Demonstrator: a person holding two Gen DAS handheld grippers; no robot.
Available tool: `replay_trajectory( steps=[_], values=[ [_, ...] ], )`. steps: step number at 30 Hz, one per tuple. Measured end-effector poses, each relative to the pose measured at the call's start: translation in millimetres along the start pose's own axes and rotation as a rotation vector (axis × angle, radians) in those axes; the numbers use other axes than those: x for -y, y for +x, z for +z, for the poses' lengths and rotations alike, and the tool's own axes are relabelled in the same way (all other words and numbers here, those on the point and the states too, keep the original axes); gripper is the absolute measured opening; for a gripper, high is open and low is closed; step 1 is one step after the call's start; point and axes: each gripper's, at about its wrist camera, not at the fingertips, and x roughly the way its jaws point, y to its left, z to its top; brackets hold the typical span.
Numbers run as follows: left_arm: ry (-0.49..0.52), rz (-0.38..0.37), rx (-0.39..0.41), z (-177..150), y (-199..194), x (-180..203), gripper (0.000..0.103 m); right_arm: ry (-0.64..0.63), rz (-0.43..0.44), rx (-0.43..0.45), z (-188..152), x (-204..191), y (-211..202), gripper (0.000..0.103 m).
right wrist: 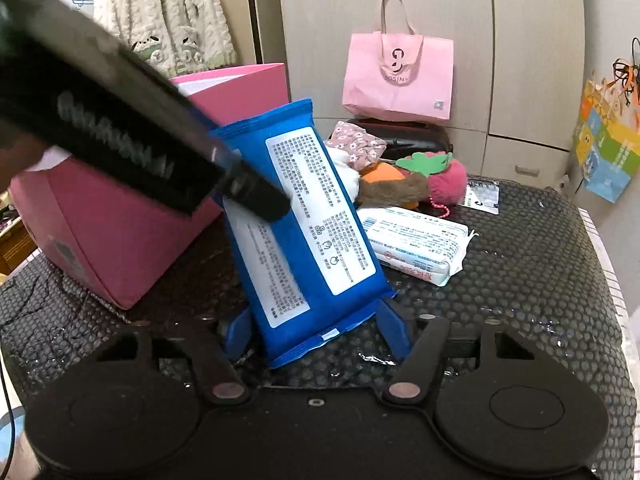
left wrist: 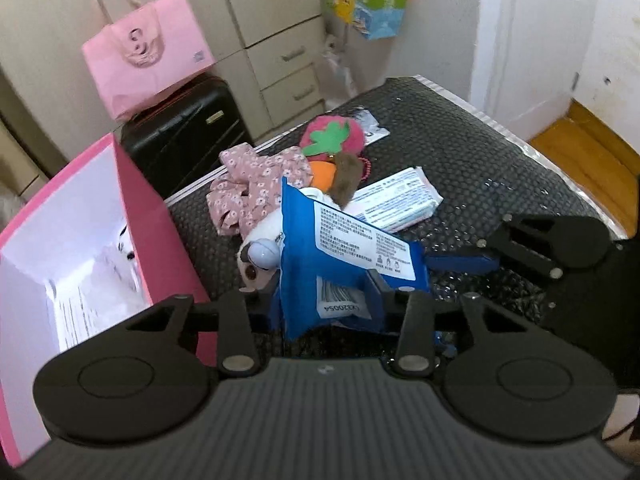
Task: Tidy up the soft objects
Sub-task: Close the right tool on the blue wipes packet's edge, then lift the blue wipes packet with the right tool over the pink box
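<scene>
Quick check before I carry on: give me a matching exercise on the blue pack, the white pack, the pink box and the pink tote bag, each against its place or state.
Things:
1. blue pack
2. white pack
3. pink box
4. pink tote bag

Places or states:
A. sitting on the black suitcase
B. lying flat on the mat
C. tilted up on end
D. open at the top

Pairs: 1-C, 2-B, 3-D, 4-A
</scene>
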Motion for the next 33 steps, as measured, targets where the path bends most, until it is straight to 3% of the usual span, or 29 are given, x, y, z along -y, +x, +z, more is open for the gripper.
replay_trajectory(
  steps=[5,10,20,33],
  values=[
    [0.003,0.011,0.035,-4,-5,4,0.038,-0.001,0.013,0.015,-2,-3,-6,0.051],
    [0.028,0.018,0.071,-10,-12,10,0.030,0.013,0.024,0.030,-5,-1,-9,0.046],
    [0.011,0.014,0.139,-27,-26,20,0.030,0.018,0.017,0.063,-12,-8,-22,0.026],
    [-0.051,-0.047,0.204,-58,-71,35,0.027,-0.032,-0.019,0.073,-27,-34,-71,0.023]
  ],
)
